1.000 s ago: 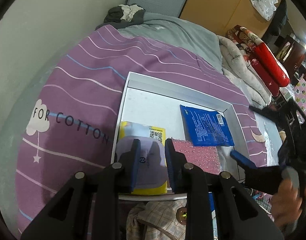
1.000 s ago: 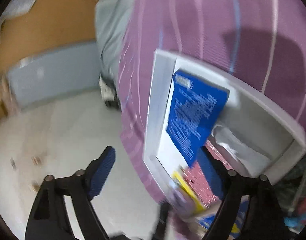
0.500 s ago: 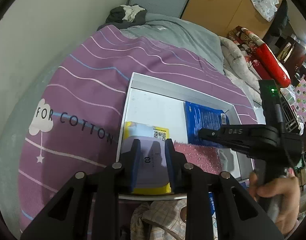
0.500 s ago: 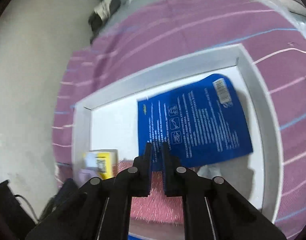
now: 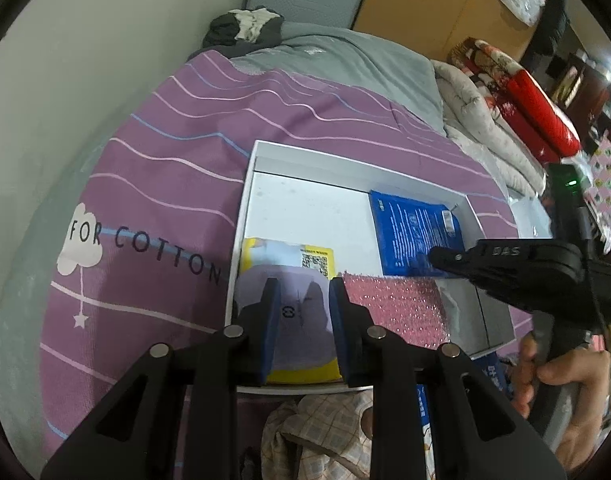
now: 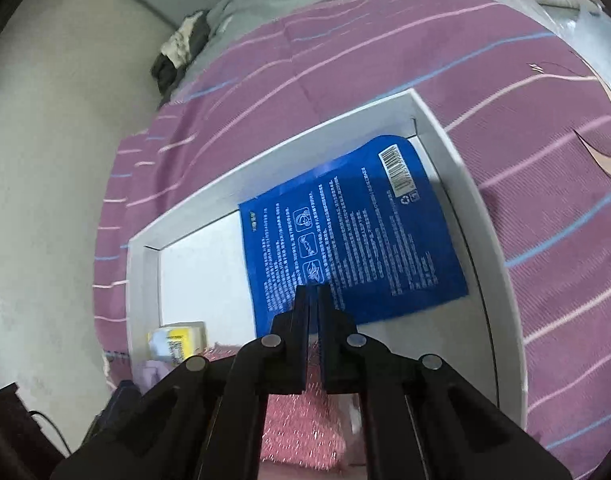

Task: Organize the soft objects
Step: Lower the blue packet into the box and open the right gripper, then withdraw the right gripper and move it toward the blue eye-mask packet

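Right gripper [image 6: 313, 292] with jaws fully closed, nothing visibly held, tips over blue packet [image 6: 357, 232] lying ahead in white tray [image 6: 481, 216]. Left gripper [image 5: 304, 292] partly open astride lilac-and-yellow pack [image 5: 297, 300]; grip on it not discernible. Pink sponge [image 5: 393, 304] just right.

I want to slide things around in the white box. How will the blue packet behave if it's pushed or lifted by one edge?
The blue packet looks flat and thin, so it would probably droop. Its glossy face suggests it slides easily on the white box. Likely light.
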`<state>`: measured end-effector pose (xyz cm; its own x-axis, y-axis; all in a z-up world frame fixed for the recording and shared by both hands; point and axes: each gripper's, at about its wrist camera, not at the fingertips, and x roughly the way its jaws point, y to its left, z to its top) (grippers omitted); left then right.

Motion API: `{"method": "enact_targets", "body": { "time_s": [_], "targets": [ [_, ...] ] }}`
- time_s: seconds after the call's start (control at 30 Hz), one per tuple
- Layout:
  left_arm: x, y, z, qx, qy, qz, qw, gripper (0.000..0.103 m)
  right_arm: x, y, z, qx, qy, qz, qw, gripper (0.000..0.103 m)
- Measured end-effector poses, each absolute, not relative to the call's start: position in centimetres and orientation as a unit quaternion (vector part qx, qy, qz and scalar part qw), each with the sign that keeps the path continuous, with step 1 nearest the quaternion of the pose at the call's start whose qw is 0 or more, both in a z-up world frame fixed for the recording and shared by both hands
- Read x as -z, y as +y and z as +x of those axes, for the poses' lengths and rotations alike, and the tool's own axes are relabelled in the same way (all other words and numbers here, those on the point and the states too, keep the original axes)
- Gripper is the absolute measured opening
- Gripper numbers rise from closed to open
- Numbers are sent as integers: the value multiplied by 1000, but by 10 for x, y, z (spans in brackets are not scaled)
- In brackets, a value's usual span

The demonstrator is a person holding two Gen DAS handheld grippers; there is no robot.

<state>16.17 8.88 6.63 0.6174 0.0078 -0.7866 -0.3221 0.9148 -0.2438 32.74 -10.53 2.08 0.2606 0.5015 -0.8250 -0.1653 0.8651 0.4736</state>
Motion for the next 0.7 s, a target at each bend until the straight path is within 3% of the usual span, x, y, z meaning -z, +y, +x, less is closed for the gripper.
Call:
{"method": "enact_targets", "body": {
  "time_s": [0.27, 0.37, 0.43, 0.53, 0.6, 0.7],
  "targets": [
    [-79, 70, 159, -61, 408, -150, 898, 27, -60, -126, 284, -233, 503, 133, 821, 3],
    [-84, 64, 157, -59, 400, -131, 905, 44, -69, -125, 269, -249, 479, 124, 832, 5],
    [-86, 59, 157, -67, 396, -110, 909, 47, -73, -129, 259, -256, 464, 124, 839, 8],
    [-86, 57, 155, -87, 393, -101, 910, 47, -76, -131, 247, -265, 445, 111, 848, 19],
    [-85, 64, 154, -90, 396, -126, 905, 47, -77, -129, 239, -273, 436, 100, 851, 35],
    [-82, 77, 151, -68, 405, -185, 893, 47, -82, -133, 226, -284, 420, 87, 858, 50]
  ]
}}
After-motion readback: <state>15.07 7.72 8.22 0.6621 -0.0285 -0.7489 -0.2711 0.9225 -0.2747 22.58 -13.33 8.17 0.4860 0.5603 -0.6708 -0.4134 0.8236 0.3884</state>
